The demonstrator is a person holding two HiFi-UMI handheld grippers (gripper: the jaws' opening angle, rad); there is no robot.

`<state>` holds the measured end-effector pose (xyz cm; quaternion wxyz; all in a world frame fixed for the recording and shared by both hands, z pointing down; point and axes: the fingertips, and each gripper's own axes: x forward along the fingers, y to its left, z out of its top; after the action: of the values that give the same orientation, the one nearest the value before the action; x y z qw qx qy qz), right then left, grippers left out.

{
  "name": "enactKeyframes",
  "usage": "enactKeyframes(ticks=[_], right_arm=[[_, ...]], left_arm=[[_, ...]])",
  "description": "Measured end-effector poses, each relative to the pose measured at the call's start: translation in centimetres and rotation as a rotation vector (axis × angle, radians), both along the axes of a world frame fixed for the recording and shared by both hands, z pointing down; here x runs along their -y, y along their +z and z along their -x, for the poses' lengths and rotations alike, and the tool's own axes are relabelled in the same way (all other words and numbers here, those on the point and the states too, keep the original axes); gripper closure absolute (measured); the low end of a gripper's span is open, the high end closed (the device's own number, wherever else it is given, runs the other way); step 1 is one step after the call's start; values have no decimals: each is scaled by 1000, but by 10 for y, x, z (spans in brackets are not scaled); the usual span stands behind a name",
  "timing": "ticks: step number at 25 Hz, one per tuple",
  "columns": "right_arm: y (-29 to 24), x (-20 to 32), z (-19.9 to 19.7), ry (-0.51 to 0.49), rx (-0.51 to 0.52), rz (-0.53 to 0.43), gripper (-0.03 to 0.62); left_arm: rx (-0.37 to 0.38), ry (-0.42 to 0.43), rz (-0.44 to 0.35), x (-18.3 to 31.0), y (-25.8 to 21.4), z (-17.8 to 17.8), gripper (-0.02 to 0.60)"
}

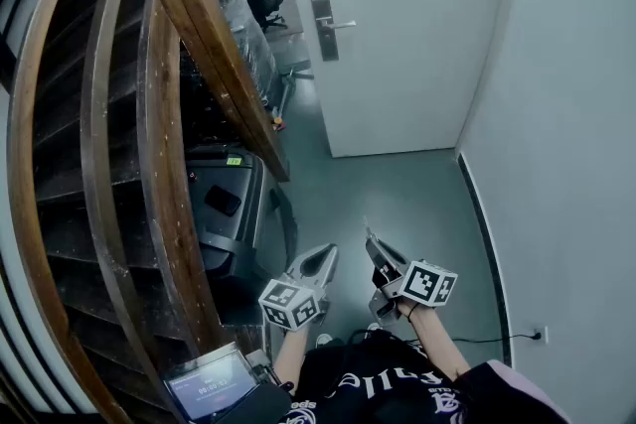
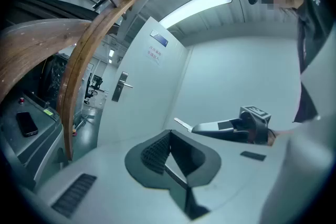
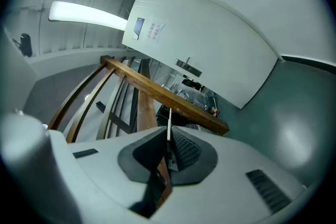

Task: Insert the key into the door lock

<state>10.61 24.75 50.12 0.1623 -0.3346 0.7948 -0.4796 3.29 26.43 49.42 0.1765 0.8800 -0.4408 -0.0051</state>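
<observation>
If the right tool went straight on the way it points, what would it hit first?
Probably the slanted brown wooden stair beam: the thin silver key in the right tool aims at it, not at the white door. Depth is unclear.

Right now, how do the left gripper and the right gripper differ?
The right gripper has its jaws shut on the key, whose blade sticks out ahead; the left gripper has its jaws together on nothing. In the head view the left gripper is beside the wooden staircase, the right gripper nearer the white wall. Shared: both are held low, well apart from the door lock.
</observation>
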Motion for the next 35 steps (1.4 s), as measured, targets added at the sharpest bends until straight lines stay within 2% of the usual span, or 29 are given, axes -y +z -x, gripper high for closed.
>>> enactKeyframes(ticks=[6, 13, 19, 29, 35], right_arm=[[9, 19, -19, 10, 8, 11, 557], [17, 66, -16, 19, 8, 21, 557], [24, 130, 8, 44, -4, 23, 557], [0, 270, 87, 122, 10, -7, 557], [-2, 327, 111, 167, 0, -6, 557]], left_arm=[[4, 24, 19, 5, 7, -23, 577], [18, 31, 48, 44, 16, -14, 577], [10, 55, 50, 117, 24, 13, 577], [23, 144, -19, 275, -6, 92, 577], [15, 181, -10, 332, 0, 115, 577]])
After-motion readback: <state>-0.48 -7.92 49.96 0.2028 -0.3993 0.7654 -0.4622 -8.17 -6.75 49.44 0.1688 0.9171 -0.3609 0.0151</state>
